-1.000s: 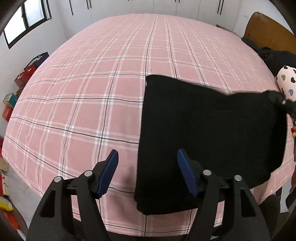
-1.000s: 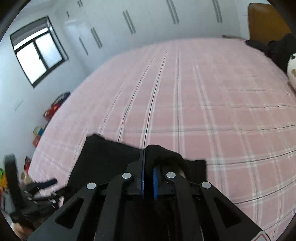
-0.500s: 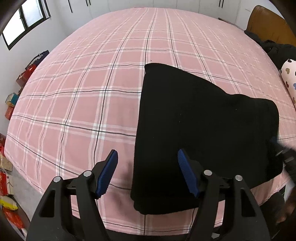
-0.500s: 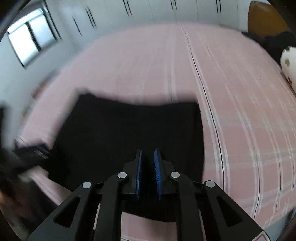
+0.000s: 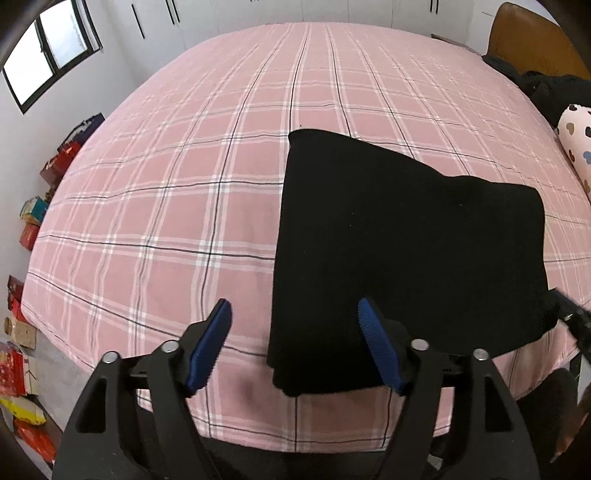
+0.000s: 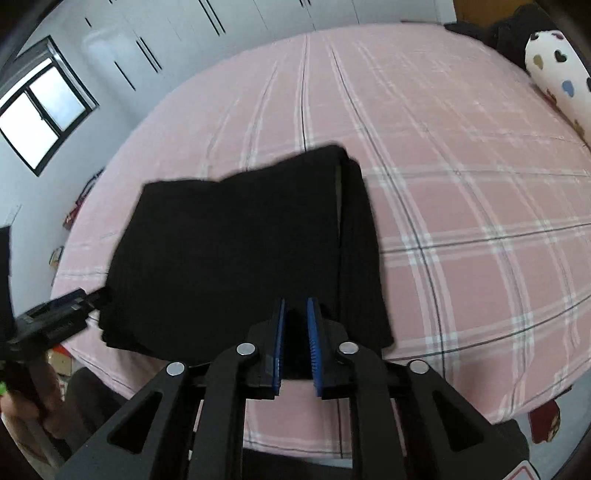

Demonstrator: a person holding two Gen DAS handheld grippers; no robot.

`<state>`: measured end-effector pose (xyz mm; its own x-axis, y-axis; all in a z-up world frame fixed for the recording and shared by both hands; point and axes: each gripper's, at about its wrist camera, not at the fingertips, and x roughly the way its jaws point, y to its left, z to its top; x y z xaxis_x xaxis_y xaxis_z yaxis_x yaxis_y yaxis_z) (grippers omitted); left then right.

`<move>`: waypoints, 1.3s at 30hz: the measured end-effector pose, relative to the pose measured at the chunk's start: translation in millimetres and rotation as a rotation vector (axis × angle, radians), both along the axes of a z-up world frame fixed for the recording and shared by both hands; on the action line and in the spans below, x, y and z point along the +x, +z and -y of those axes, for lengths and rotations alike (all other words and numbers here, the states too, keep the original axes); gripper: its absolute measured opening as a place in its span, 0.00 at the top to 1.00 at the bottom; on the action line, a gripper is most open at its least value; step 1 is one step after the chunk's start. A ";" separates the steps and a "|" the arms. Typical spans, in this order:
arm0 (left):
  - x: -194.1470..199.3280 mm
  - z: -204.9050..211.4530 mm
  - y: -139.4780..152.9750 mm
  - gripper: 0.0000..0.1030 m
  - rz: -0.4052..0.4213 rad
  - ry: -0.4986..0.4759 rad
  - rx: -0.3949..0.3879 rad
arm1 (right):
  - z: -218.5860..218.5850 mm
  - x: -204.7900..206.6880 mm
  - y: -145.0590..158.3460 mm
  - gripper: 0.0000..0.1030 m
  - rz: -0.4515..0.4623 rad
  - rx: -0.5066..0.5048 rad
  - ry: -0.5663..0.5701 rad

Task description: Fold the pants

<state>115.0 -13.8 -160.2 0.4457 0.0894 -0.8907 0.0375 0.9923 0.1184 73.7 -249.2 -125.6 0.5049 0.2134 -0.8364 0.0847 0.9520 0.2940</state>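
Observation:
The black pants (image 5: 406,251) lie folded into a flat rectangle near the front edge of the pink plaid bed (image 5: 184,206). My left gripper (image 5: 295,343) is open and empty, above the fold's front left corner. In the right wrist view the pants (image 6: 236,251) lie flat with stacked layers along their right side. My right gripper (image 6: 295,332) is above their front edge, its jaws a narrow gap apart with nothing between them. The right gripper shows at the right edge of the left wrist view (image 5: 572,321), and the left gripper at the left edge of the right wrist view (image 6: 55,314).
A heart-print pillow (image 6: 557,70) and dark clothes (image 5: 554,88) lie at the bed's far right, by a brown headboard (image 5: 524,37). Boxes and bags (image 5: 33,229) line the floor at the left. White wardrobes (image 6: 258,18) stand beyond the bed.
My right gripper let go of the pants fabric it pinched, and drew back toward the bed's front edge. The folded layer now lies flat. My left gripper stayed open in place.

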 end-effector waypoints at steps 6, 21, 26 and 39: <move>-14.5 -12.8 2.1 0.21 -0.009 0.009 -0.041 | 11.7 -18.7 -10.5 0.74 -0.040 0.017 -0.038; -52.3 -23.1 -2.9 0.18 -0.009 -0.025 -0.047 | -12.0 20.6 -28.6 0.59 -0.094 -0.025 0.018; -53.7 -36.6 0.7 0.18 0.008 -0.006 -0.091 | -22.1 33.9 -39.8 0.53 -0.139 -0.043 0.018; -81.8 -77.0 -10.4 0.18 0.050 -0.019 -0.180 | -121.8 78.2 66.4 0.84 -0.005 0.309 0.184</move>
